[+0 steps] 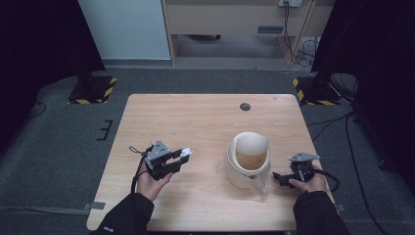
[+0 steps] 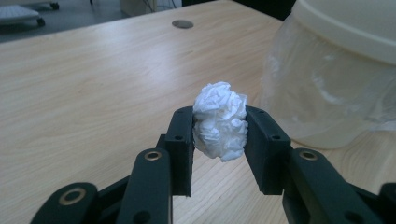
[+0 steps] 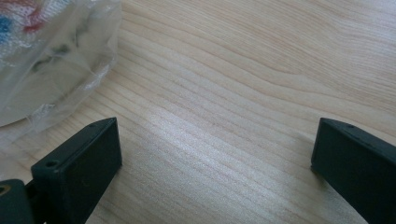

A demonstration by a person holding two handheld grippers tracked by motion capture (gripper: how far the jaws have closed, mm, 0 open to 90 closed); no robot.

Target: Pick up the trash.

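A crumpled white paper ball [image 2: 220,120] sits pinched between the two black jaws of my left gripper [image 2: 219,128], held a little above the wooden table. From above, that left gripper [image 1: 182,157] hangs left of a cream bucket [image 1: 248,161] lined with a clear plastic bag [image 1: 262,188], the paper ball [image 1: 185,152] showing white at its tip. My right gripper [image 1: 277,177] rests low at the bucket's right side, pointing at the bag. In its own view the right gripper [image 3: 215,163] stands wide open over bare wood, with the bag's edge [image 3: 51,60] at the upper left.
The wooden table [image 1: 195,122] has a round cable hole [image 1: 245,106] near its far edge. Dark stands with yellow-black bases [image 1: 93,90] flank the table's far corners on the grey floor. A wooden cabinet [image 1: 230,19] stands behind.
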